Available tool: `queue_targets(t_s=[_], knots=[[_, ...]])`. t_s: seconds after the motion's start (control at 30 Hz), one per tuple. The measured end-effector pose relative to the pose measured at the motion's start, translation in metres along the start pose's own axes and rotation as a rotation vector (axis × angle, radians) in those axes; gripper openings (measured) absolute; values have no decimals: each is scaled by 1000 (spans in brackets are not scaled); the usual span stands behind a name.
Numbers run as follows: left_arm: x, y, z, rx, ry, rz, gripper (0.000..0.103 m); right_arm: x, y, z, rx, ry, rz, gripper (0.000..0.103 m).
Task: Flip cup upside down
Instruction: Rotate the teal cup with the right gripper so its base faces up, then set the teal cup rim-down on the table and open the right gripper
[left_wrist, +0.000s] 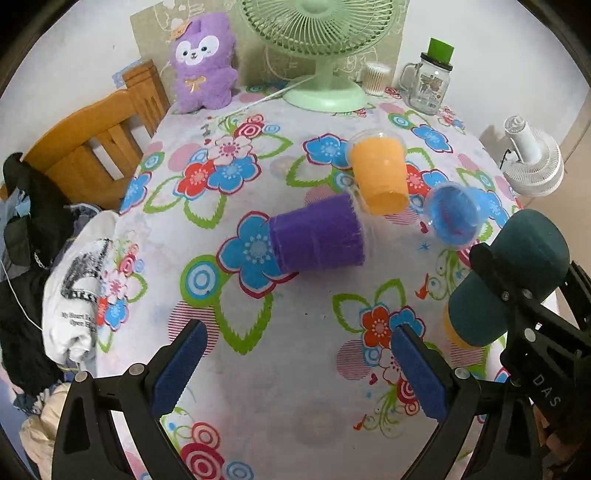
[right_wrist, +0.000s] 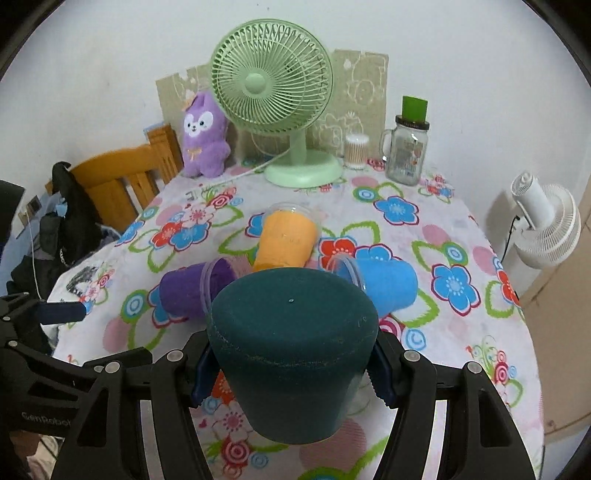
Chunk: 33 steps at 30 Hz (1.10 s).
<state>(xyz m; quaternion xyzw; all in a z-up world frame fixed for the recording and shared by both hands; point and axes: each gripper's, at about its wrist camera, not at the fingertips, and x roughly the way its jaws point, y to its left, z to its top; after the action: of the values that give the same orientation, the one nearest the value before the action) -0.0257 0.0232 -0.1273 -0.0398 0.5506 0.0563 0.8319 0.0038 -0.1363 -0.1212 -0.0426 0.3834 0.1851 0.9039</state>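
Observation:
My right gripper (right_wrist: 291, 373) is shut on a dark teal cup (right_wrist: 291, 347), held above the table with its flat base tipped up toward the camera. The same cup shows at the right of the left wrist view (left_wrist: 509, 273), in the right gripper. A purple cup (left_wrist: 317, 234), an orange cup (left_wrist: 378, 173) and a blue cup (left_wrist: 452, 214) lie on their sides on the flowered tablecloth (left_wrist: 258, 332). They also show in the right wrist view: purple (right_wrist: 192, 288), orange (right_wrist: 286, 242), blue (right_wrist: 384, 282). My left gripper (left_wrist: 299, 369) is open and empty, near the table's front.
A green desk fan (right_wrist: 273, 92), a purple plush toy (right_wrist: 205, 136), a glass jar with green lid (right_wrist: 406, 147) and a swab tub (right_wrist: 356, 151) stand at the back. A wooden chair (left_wrist: 99, 140) with clothes is left; a white fan (right_wrist: 546, 225) right.

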Motion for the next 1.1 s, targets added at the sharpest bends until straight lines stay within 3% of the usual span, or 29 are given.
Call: queue_targets(t_s=[0.37, 0.8, 0.97, 1.1], knots=[[35, 9, -13, -3, -33, 1, 101, 24, 2, -24, 17, -139, 44, 69], [54, 18, -20, 10, -1, -3, 101, 32, 17, -40, -11, -166, 11, 70], [49, 20, -20, -11, 36, -32, 101, 19, 18, -32, 26, -139, 25, 93], [35, 19, -18, -44, 76, -73, 101, 1, 20, -19, 33, -97, 11, 96]])
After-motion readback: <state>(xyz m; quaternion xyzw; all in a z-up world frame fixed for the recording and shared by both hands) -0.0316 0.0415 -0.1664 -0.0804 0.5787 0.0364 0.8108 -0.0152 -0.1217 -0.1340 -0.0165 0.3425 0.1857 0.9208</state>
